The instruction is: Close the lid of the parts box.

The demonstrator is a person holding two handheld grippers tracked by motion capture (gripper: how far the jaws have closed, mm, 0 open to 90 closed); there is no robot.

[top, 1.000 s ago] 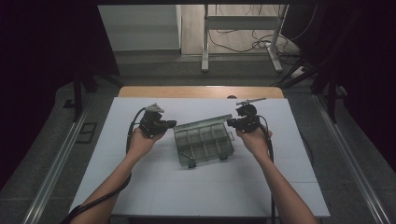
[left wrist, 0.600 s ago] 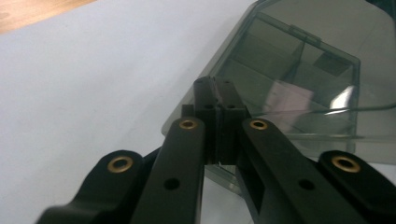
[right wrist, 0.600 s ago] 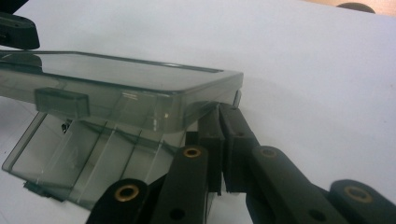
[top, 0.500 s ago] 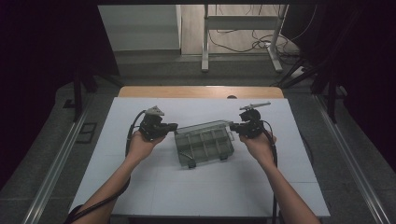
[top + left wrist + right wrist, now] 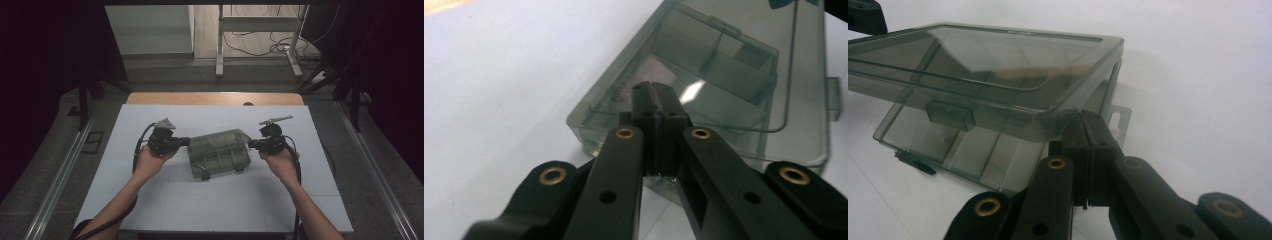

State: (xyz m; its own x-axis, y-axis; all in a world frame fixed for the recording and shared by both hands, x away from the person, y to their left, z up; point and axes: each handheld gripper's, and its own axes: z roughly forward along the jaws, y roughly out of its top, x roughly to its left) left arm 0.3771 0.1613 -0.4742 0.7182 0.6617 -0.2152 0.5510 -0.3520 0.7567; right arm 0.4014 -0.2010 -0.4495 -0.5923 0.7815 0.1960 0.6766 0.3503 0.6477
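A smoky transparent compartment box (image 5: 220, 152) lies in the middle of the white table (image 5: 225, 205), its two latches toward the near edge. My left gripper (image 5: 186, 141) is shut, and its tips rest against the box's left end; in the left gripper view the joined tips (image 5: 655, 92) lie over the lid (image 5: 734, 75) near a corner. My right gripper (image 5: 251, 144) is shut at the box's right end. Seen from the right gripper, its closed tips (image 5: 1088, 122) sit under a corner of the lid (image 5: 993, 65), which stands raised above the divided base (image 5: 973, 150).
A wooden strip (image 5: 215, 98) runs along the table's far edge. Beyond it stand a metal desk frame (image 5: 257, 40) and loose cables on the floor. Metal rails (image 5: 60, 175) flank the table on both sides. White surface lies open in front of the box.
Both hands have drifted a little toward the near edge, the right one also to the right. The box has shifted slightly with them. Both grippers stay shut.
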